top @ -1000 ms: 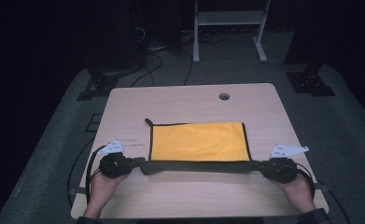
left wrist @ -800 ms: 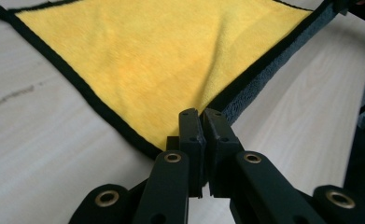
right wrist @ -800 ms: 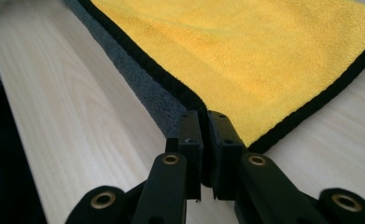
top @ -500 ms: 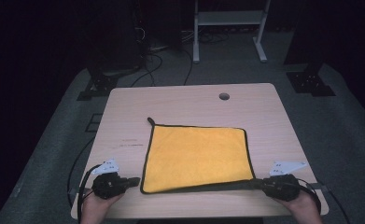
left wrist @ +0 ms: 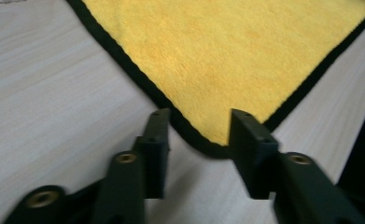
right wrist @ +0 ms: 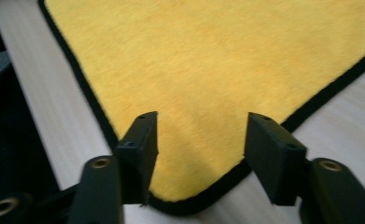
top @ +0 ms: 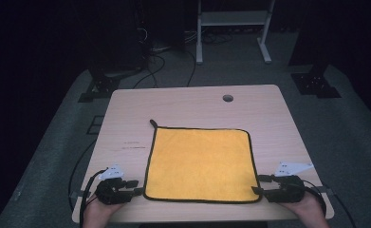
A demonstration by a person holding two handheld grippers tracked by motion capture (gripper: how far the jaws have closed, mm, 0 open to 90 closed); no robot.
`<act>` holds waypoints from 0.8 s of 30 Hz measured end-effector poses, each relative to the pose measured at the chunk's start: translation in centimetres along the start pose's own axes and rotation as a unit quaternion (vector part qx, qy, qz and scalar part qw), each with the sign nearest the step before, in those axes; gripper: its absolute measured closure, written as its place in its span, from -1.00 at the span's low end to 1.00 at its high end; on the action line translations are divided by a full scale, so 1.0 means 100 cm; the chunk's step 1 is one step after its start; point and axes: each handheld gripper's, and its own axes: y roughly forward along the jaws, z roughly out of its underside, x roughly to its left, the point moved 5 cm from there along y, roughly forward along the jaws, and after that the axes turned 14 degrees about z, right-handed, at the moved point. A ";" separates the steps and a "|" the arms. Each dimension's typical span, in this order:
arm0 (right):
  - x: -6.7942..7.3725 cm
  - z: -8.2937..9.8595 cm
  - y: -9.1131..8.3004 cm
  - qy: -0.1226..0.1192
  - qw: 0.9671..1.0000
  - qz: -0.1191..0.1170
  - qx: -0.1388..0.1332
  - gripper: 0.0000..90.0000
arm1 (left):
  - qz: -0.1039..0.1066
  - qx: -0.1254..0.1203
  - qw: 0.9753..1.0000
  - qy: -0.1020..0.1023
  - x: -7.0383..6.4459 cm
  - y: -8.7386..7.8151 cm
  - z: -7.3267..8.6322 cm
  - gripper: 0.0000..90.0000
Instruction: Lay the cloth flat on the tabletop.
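Observation:
A yellow cloth [top: 199, 163] with a black hem lies flat and spread out on the wooden table [top: 192, 107], with a small hanging loop at its far left corner. My left gripper [top: 136, 186] is open at the cloth's near left corner [left wrist: 208, 140], which lies between the jaws. My right gripper [top: 258, 185] is open over the near right corner [right wrist: 189, 196]. Neither gripper holds the cloth [right wrist: 208, 70]. Both grippers rest low on the table by its front edge.
A round cable hole [top: 227, 98] sits in the table's far right part. Cables [top: 78, 171] trail off the table's left side. A white metal frame [top: 230, 28] and black stands [top: 316, 80] are on the floor beyond the table.
The cloth was folded in half with both grippers holding its near edge. They pulled that edge toward the person, unfolded the cloth flat, then opened and let go.

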 end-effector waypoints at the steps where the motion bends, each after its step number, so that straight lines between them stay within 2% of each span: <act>1: -0.003 -0.001 0.001 0.001 1.000 0.009 -0.003 -0.17 | -0.004 -0.001 1.000 0.001 0.002 0.000 -0.002 0.02; 2: -0.007 -0.003 0.003 0.002 1.000 0.018 -0.007 -0.22 | -0.010 -0.004 1.000 0.003 0.005 0.001 -0.005 -0.05; 6: -0.029 -0.009 0.012 0.039 0.998 0.047 -0.015 -0.53 | -0.031 -0.014 0.999 0.010 0.015 0.002 -0.013 -0.35; 9: -0.046 -0.013 0.020 0.056 0.995 0.080 -0.017 -0.64 | -0.044 -0.020 0.999 0.012 0.024 0.003 -0.020 -0.51; 10: -0.057 -0.015 0.026 0.070 0.993 0.094 -0.018 -0.70 | -0.052 -0.022 0.998 0.012 0.029 0.005 -0.025 -0.58; 11: -0.057 -0.015 0.026 0.070 0.993 0.094 -0.018 -0.70 | -0.052 -0.022 0.998 0.012 0.029 0.005 -0.025 -0.59; 13: -0.067 -0.017 0.031 0.079 0.991 0.111 -0.015 -0.71 | -0.058 -0.026 0.998 0.015 0.035 0.008 -0.029 -0.61; 15: -0.075 -0.018 0.037 0.085 0.988 0.128 -0.012 -0.75 | -0.067 -0.029 0.997 0.021 0.041 0.011 -0.034 -0.64; 16: -0.081 -0.017 0.041 0.089 0.986 0.144 -0.001 -0.81 | -0.072 -0.030 0.997 0.022 0.044 0.012 -0.035 -0.71; 18: -0.087 -0.016 0.045 0.088 0.983 0.160 0.004 -0.85 | -0.086 -0.026 0.996 0.027 0.049 0.015 -0.039 -0.81; 20: -0.096 -0.014 0.049 0.091 0.980 0.178 0.010 -0.93 | -0.090 -0.027 0.995 0.030 0.054 0.018 -0.042 -0.84; 24: -0.111 -0.005 0.056 0.099 0.975 0.197 0.030 -0.95 | -0.095 -0.028 0.995 0.022 0.064 0.023 -0.047 -0.86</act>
